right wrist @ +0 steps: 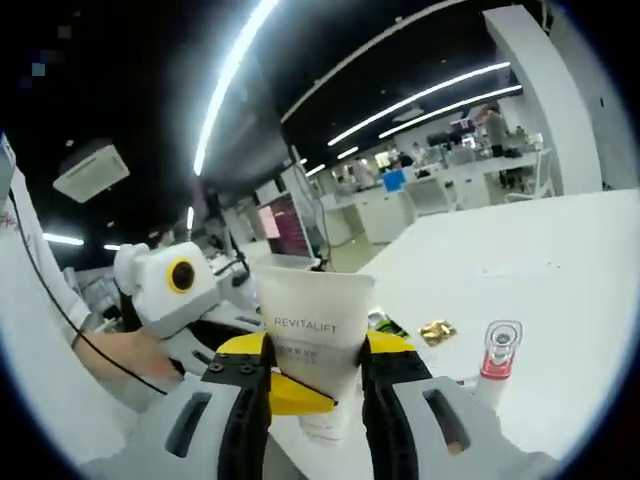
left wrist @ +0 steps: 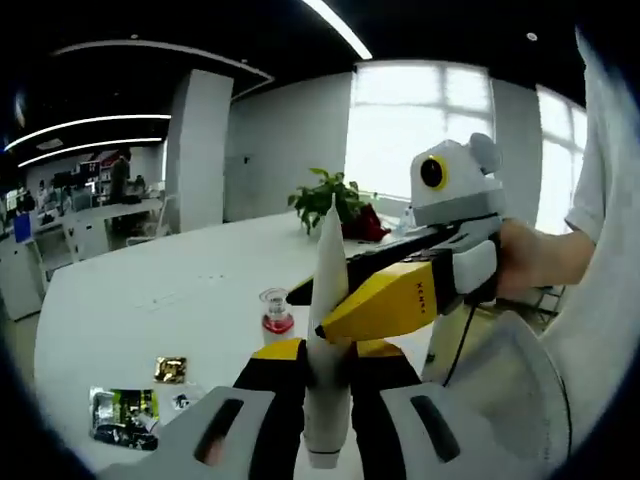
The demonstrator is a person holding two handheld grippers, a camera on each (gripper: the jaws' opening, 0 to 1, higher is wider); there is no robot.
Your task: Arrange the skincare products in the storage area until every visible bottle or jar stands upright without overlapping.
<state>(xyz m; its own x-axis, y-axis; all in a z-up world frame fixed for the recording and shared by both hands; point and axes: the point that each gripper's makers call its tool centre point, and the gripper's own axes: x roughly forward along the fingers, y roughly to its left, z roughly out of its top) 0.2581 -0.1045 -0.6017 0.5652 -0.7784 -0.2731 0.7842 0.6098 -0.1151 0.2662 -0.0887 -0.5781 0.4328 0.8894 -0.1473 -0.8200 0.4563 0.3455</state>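
Observation:
A white tube (left wrist: 330, 260) marked REVITALIFT (right wrist: 318, 300) stands crimped end up, held above the white table (left wrist: 150, 290). In the left gripper view I see it edge-on, with my left gripper (left wrist: 328, 352) shut on its lower part. My right gripper (left wrist: 312, 314) comes in from the right, held by a hand, and its yellow fingers close on the tube's middle. In the right gripper view the tube's broad face sits between my right gripper (right wrist: 315, 352) jaws, and the left gripper (right wrist: 285, 392) shows behind it. A small red bottle (left wrist: 276, 312) (right wrist: 500, 352) with a clear cap stands upright on the table.
A gold sachet (left wrist: 170, 369) (right wrist: 437, 330) and a green packet (left wrist: 122, 415) (right wrist: 386, 322) lie flat on the table. At the table's far side stands a potted plant (left wrist: 335, 200). A person's sleeve (left wrist: 600, 300) fills the right edge. Desks and people are far off.

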